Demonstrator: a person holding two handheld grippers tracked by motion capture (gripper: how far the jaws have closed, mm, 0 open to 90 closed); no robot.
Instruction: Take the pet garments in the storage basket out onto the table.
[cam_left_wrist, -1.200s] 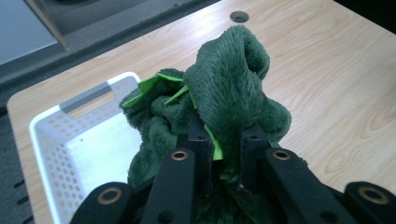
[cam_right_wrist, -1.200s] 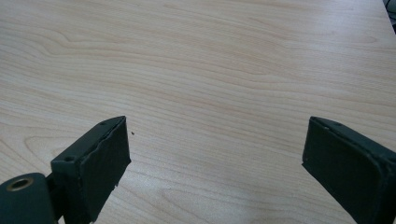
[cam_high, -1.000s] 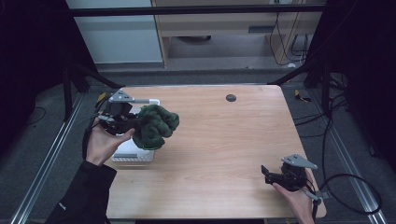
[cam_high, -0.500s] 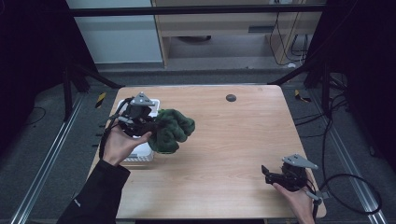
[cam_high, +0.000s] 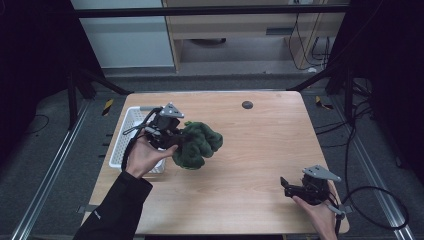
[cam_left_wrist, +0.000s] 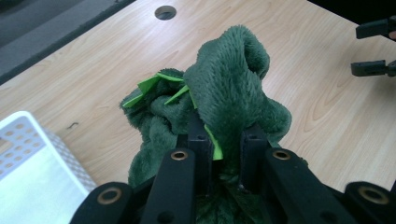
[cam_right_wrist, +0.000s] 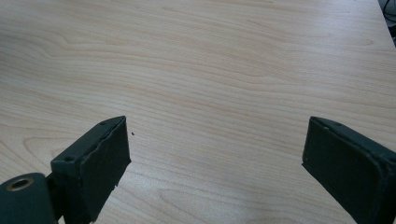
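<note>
Left gripper view shows the left gripper (cam_left_wrist: 223, 140) pinching a green plush toy (cam_left_wrist: 224, 88), which sticks out right in front of its jaws, over the table (cam_left_wrist: 327, 116). It looks soft, light and floppy, so a thick fold is the best place to grab. Far off, the right gripper (cam_high: 289, 186) is spread wide, holding nothing.

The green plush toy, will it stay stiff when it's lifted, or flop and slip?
The plush toy probably flops: its body sags in folds around the left gripper. Likely light, since a pinch on one fold carries it. Slipping seems unlikely, as the pile looks grippy.
</note>
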